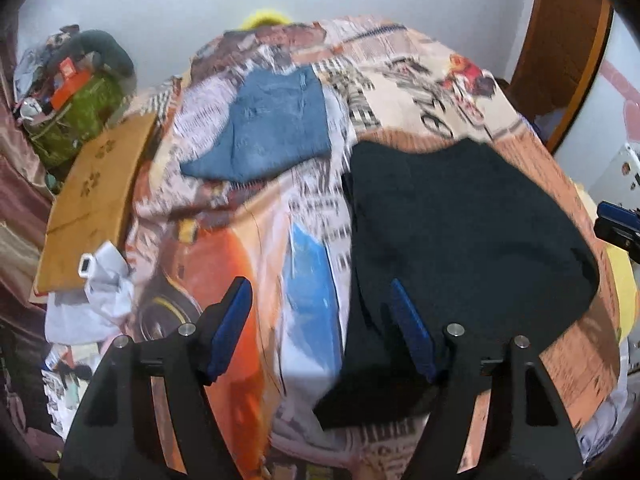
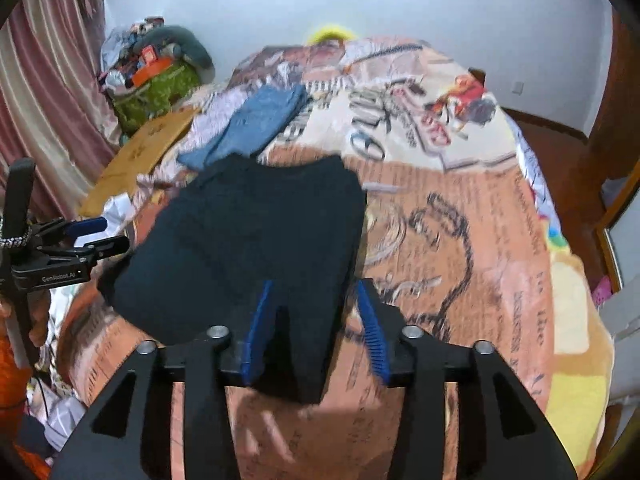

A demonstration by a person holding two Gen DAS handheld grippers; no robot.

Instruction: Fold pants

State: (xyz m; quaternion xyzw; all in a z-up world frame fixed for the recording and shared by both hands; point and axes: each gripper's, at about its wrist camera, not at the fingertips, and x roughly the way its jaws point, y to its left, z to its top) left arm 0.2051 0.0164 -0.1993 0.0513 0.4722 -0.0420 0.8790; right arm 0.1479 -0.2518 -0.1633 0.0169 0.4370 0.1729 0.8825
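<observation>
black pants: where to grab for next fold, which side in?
Probably the near hem corners of the black pants, coming in low from the near bed edge. They lie flat in a folded rectangle; only that edge faces both open claws, left claw, right claw.

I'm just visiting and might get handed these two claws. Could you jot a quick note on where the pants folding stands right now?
Left claw: open, holding nothing, at the left edge of the black pants.
Right claw: open over the pants' near right corner; its pads are not pressing the cloth.
Black pants: lying folded into a flat, compact block on the printed bedspread.
Blue jeans: folded further up the bed.
Done: both garments look folded.
Left: probably a final fold or tidy of the black pants, or moving them beside the jeans.
</observation>
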